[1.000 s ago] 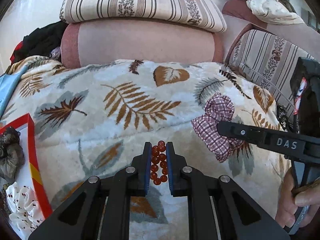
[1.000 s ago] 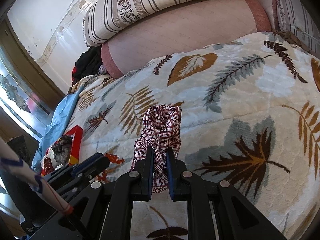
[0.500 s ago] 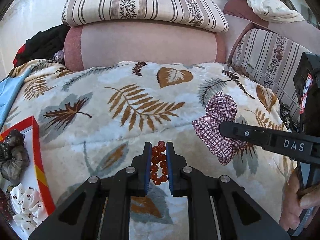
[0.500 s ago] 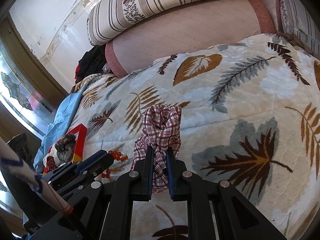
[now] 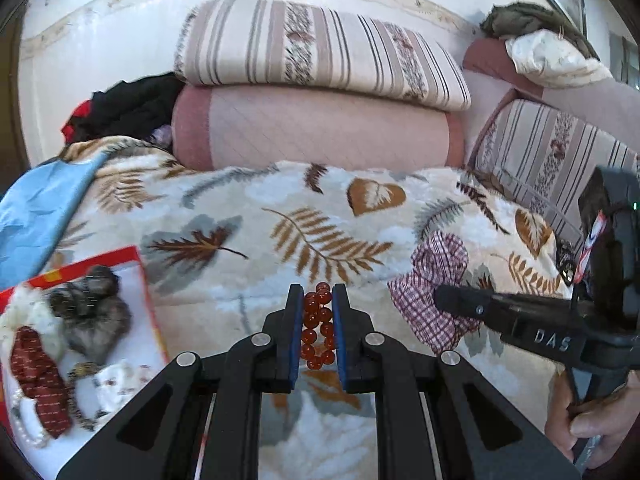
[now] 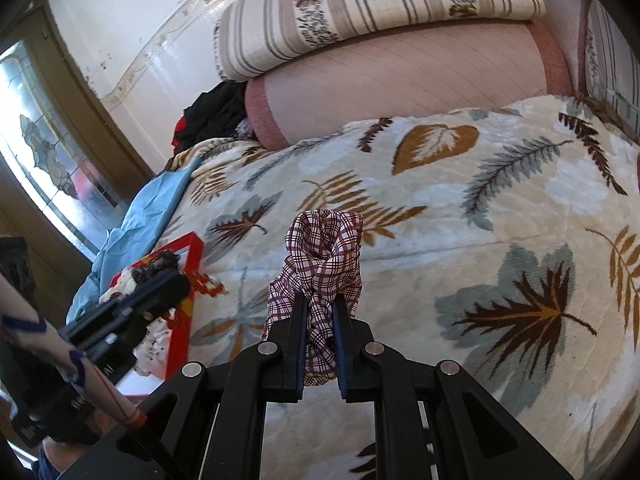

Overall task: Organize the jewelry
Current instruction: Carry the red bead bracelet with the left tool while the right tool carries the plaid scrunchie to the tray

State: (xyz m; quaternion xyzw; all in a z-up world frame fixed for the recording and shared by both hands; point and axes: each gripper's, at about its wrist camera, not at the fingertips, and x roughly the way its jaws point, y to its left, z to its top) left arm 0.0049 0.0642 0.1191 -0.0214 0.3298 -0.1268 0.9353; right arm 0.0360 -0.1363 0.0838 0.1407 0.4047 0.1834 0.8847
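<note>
My left gripper (image 5: 317, 292) is shut on a red bead bracelet (image 5: 318, 326) and holds it above the leaf-print blanket. My right gripper (image 6: 320, 300) is shut on a plaid scrunchie (image 6: 324, 256), which also shows in the left wrist view (image 5: 430, 284) at the right. A red-rimmed tray (image 5: 150, 300) lies at the left with several hair ties and bracelets in it. In the right wrist view the left gripper (image 6: 182, 282) hangs over the tray's (image 6: 178, 344) near edge with the beads (image 6: 206, 282).
A pink bolster (image 5: 316, 128) and striped pillow (image 5: 320, 48) lie at the back. A blue cloth (image 5: 36, 216) lies at the left, dark clothes (image 5: 128, 108) behind it. A striped cushion (image 5: 552, 160) stands at the right.
Both grippers have moved left toward the tray, each still holding its item. The tray now shows more fully in the left wrist view.
</note>
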